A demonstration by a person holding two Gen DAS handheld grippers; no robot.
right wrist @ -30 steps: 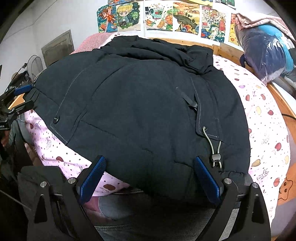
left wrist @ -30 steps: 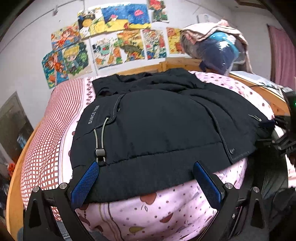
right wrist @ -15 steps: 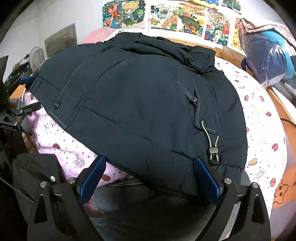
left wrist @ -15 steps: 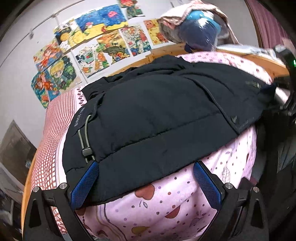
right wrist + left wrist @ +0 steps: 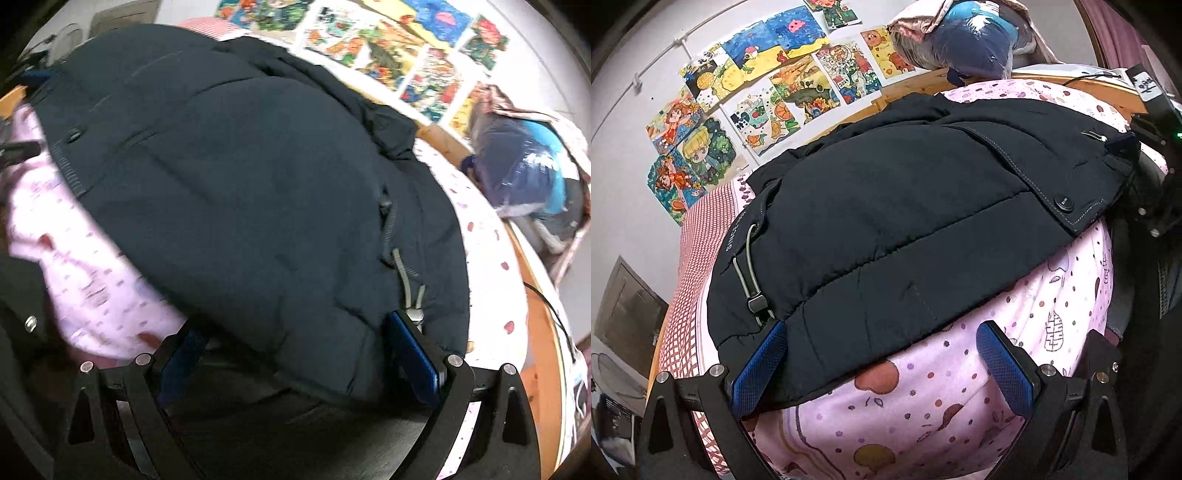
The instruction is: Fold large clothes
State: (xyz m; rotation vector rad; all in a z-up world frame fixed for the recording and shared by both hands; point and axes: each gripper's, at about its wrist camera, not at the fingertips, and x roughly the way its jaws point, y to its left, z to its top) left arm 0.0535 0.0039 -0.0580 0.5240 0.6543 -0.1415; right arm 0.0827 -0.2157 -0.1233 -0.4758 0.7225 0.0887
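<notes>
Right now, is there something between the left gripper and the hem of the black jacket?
Nothing visible. The left gripper is open at the hem of the black jacket. One finger is at the hem near the drawcord, and only the pink bedsheet lies between the fingers.

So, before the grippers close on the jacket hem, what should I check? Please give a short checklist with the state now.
1. Left gripper open: ok.
2. Right gripper open: ok.
3. Jacket hem between the left fingers: not ok, only the left finger overlaps the hem; the other is over the pink sheet.
4. Hem between the right fingers: ok, it appears so.
5. Cord clear of the left finger: not ok, its toggle sits right by it.
6. Right view sharp: not ok, blurred.
</notes>
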